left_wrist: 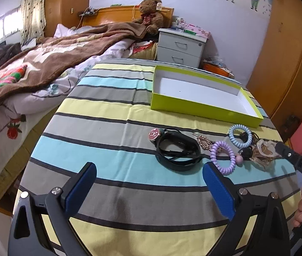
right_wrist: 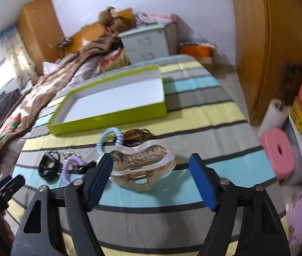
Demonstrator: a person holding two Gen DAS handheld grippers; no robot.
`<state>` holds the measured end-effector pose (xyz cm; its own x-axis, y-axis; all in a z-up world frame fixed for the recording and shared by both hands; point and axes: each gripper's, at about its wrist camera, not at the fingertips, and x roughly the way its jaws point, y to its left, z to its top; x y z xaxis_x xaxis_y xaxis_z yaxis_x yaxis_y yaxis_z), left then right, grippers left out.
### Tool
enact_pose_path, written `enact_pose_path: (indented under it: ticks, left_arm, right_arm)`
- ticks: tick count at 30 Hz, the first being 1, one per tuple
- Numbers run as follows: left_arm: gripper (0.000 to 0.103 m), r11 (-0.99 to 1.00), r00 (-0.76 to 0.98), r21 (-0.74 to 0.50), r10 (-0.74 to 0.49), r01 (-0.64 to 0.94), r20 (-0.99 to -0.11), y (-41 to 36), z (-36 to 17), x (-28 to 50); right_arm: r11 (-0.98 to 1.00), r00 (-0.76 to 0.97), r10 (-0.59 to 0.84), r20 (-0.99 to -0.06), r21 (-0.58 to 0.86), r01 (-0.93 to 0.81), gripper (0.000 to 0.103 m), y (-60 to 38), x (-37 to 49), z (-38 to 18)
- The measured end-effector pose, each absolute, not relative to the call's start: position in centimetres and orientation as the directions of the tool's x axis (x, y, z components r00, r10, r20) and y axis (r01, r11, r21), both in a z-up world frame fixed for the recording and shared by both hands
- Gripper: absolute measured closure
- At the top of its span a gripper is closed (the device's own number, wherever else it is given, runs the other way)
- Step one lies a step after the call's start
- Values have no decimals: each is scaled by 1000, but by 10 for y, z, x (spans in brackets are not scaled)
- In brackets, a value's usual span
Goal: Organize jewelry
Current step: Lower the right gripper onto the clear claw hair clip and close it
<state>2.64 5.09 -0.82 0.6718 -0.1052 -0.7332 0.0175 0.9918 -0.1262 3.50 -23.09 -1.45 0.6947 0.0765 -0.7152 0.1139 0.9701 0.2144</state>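
A lime-green box (left_wrist: pixel 204 107) with a white inside sits empty on the striped cloth; it also shows in the right wrist view (right_wrist: pixel 108 118). In front of it lie a black watch strap with a pink dial (left_wrist: pixel 177 150), a purple coil hair tie (left_wrist: pixel 225 157), a light blue coil tie (left_wrist: pixel 240 135) and a pearly gold hair claw (right_wrist: pixel 142 166). My right gripper (right_wrist: pixel 151 177) is open, its jaws on either side of the claw, left pad close to it. My left gripper (left_wrist: pixel 148 183) is open and empty, just short of the watch strap.
The table's striped cloth (left_wrist: pixel 108 128) has a bed with a brown blanket (left_wrist: pixel 44 64) on its left. A grey nightstand (left_wrist: pixel 180 47) stands behind. A pink stool (right_wrist: pixel 277 149), a paper roll and pink bins stand on the right. A wooden wardrobe (right_wrist: pixel 257 53) stands beyond.
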Motion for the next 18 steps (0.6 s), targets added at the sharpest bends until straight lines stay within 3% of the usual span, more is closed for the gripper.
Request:
enact_pose_path:
  ticks: [2, 4, 8, 12, 16, 18]
  left_arm:
    - [2, 992, 665, -121, -106, 25, -740, 51, -10, 29]
    - [2, 993, 658, -118, -108, 29, -745, 50, -12, 30]
    - [2, 991, 650, -128, -116, 29, -751, 50, -13, 33]
    - [2, 991, 638, -133, -120, 27, -761, 50, -14, 39]
    - [2, 990, 635, -139, -122, 23, -763, 50, -15, 41]
    - [2, 990, 629, -141, -122, 20, -768, 50, -16, 43]
  right_arm:
    - [967, 677, 85, -731, 224, 120, 39, -233, 41, -18]
    - [968, 656, 74, -751, 213, 134, 51, -234, 48, -20]
    - [960, 647, 108, -755, 247, 129, 58, -239, 50, -21]
    - [954, 609, 167, -776, 284, 100, 73, -243, 53, -19]
    - [965, 605, 138, -784, 243, 94, 75, -251, 57, -13]
    - [954, 573, 197, -796, 290, 75, 75, -256, 62, -15]
